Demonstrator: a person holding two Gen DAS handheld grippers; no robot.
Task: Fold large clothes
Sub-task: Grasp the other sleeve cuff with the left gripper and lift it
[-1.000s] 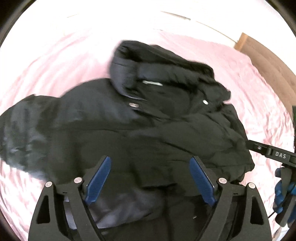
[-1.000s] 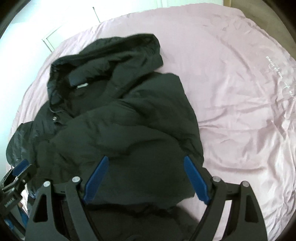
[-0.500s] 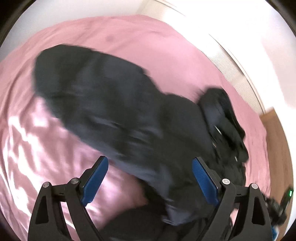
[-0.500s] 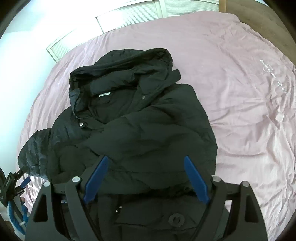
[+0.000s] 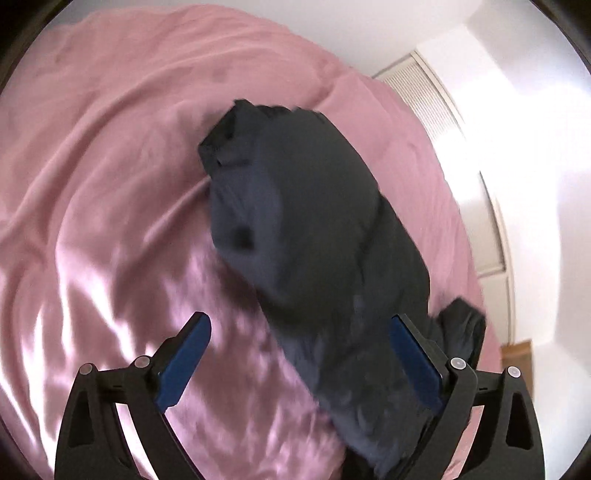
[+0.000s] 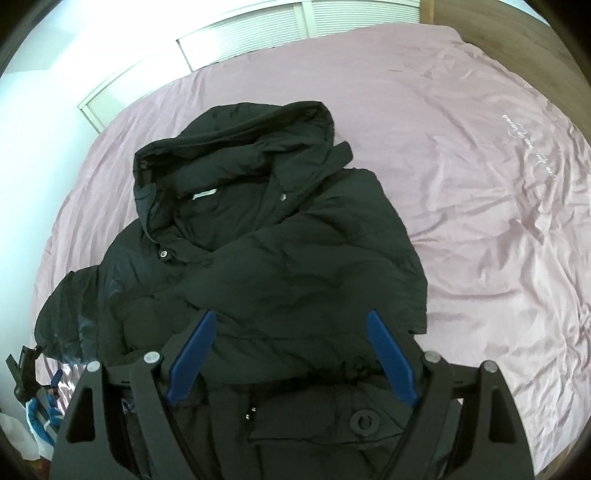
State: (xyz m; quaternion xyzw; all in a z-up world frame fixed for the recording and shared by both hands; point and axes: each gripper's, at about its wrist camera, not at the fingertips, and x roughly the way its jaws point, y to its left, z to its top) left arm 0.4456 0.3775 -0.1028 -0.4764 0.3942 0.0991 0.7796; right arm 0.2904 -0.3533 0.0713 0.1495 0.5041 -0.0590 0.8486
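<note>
A black hooded puffer jacket (image 6: pixel 258 258) lies on a pink bedsheet (image 6: pixel 461 147), its hood toward the far wall and one sleeve folded across the body. In the left wrist view the other sleeve (image 5: pixel 306 229) stretches out over the sheet (image 5: pixel 110 166), its cuff at the far end. My left gripper (image 5: pixel 299 350) is open and empty, above the sleeve's near part. My right gripper (image 6: pixel 291 343) is open and empty, above the jacket's lower body. The left gripper also shows in the right wrist view (image 6: pixel 29 373), beside the sleeve end.
White louvered panels (image 6: pixel 258 33) line the wall behind the bed. A wooden surface (image 6: pixel 517 22) borders the bed at the far right. Bare sheet spreads to the right of the jacket. White print (image 6: pixel 532 147) marks the sheet.
My left gripper has swung left from over the jacket's body to face along the outstretched sleeve. My right gripper has pulled back, so more of the jacket and wall shows.
</note>
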